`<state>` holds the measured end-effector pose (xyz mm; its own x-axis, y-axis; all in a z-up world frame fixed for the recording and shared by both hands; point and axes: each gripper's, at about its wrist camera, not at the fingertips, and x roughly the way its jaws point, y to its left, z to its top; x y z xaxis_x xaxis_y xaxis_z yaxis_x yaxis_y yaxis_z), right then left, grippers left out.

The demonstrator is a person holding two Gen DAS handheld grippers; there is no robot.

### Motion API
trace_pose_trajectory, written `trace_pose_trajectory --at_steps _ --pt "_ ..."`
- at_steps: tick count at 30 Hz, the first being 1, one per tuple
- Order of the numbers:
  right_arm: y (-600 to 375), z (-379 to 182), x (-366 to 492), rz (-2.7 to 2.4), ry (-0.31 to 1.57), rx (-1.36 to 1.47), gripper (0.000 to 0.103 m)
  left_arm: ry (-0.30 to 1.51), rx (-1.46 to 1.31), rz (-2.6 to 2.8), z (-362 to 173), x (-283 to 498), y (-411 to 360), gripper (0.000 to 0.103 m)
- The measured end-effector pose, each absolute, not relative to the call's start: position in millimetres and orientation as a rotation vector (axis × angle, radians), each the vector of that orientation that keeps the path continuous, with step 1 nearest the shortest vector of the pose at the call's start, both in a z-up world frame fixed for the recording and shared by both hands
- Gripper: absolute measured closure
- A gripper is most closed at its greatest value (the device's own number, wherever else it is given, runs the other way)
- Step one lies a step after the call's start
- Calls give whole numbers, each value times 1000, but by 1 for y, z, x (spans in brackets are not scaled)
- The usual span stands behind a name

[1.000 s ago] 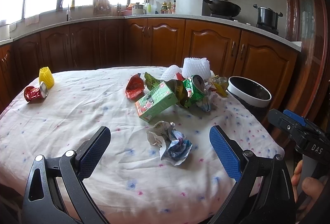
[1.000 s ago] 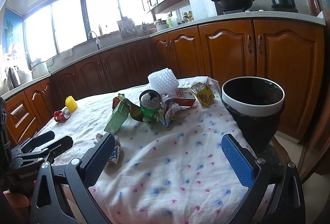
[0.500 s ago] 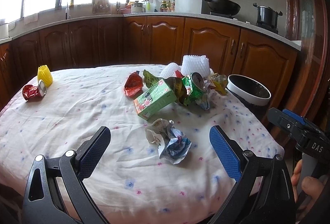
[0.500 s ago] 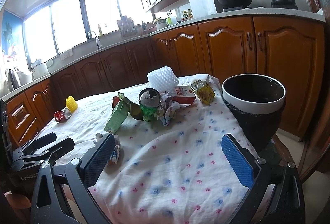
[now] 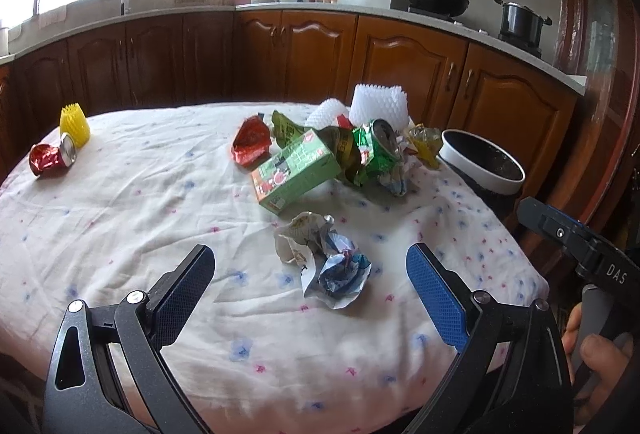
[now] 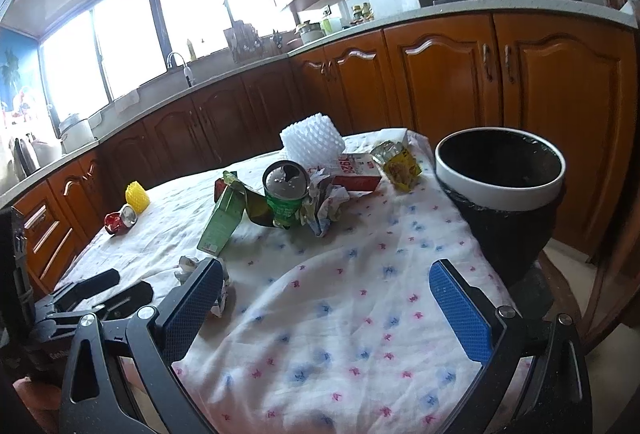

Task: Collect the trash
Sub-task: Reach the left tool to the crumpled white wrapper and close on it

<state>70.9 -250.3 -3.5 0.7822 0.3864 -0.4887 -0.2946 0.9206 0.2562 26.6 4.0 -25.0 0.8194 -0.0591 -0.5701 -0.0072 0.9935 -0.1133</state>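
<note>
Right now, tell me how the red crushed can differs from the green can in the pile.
The red crushed can lies flat on its side near the yellow foam net, away from the pile; the green can leans propped up within the pile beside the green carton. The red can looks squashed far flatter; the green can keeps more of its round shape, though dented. Both show a silver top and lie on the tablecloth, and neither open gripper touches them.

Right claw point(image 6: 326, 298) spread wide, empty, above bench point(image 6: 360, 294) w/ floral cloth. Bin point(image 6: 500, 170), white rim, black liner, off bench's right edge. Trash cluster mid-bench: green can point(image 6: 286, 194), green carton point(image 6: 224, 220), white foam net point(image 6: 312, 144), red box point(image 6: 356, 170), yellow wrapper point(image 6: 400, 164). Crumpled paper point(image 6: 190, 266) just beside left finger. Red can point(image 6: 120, 220) far left. Left claw point(image 6: 108, 290) at lower left, spread apart.
</note>
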Motion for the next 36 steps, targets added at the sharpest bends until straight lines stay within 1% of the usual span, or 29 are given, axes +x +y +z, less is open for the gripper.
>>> trace_pose_trajectory --at_steps 3,6,8,10,11,13,14,16,18,19,21,22,23,24,25,27,28,29,31,33,36 --pt "-251 -5 85 380 584 166 0 636 -123 -39 -29 34 5 4" --pt "-247 -8 95 386 609 169 5 667 -132 -37 -35 43 6 5" --pt "-245 -11 104 390 632 176 10 686 -134 -36 -39 49 7 5" --pt "-244 -14 114 390 654 181 19 702 -137 -42 -42 55 6 6" --pt "-244 -15 121 392 669 188 22 709 -139 -48 -44 57 6 8" --pt "-243 -21 136 395 700 202 34 728 -138 -61 -47 63 3 11" --pt "-243 -23 143 393 717 212 38 738 -133 -67 -50 67 2 13" --pt "-242 -28 157 396 744 230 48 757 -126 -76 -54 72 0 18" --pt "-242 -32 169 404 763 252 50 784 -124 -87 -60 79 -2 29" --pt "-241 -33 175 406 772 260 50 796 -124 -92 -62 83 -3 32" --pt "-239 -35 185 412 785 270 52 819 -128 -109 -67 89 -3 48" --pt "-238 -37 191 416 793 280 53 829 -134 -123 -69 91 -4 51" --pt "-237 -38 197 420 802 287 55 837 -138 -134 -71 94 -4 58" --pt "-236 -39 203 421 808 289 58 842 -138 -142 -71 96 -5 62" --pt "-235 -41 208 424 814 296 60 844 -136 -148 -70 97 -6 63" --pt "-234 -45 219 433 832 314 64 840 -126 -165 -68 101 -10 72" --pt "-232 -46 224 441 841 323 68 838 -120 -173 -67 103 -12 76" --pt "-231 -48 229 450 848 328 72 841 -121 -185 -66 105 -14 79" --pt "-228 -49 235 468 855 329 89 842 -129 -199 -66 109 -16 82" --pt "-226 -48 235 481 849 325 95 844 -140 -214 -64 113 -17 84" --pt "-230 -44 228 495 831 319 96 840 -149 -235 -61 116 -19 85"
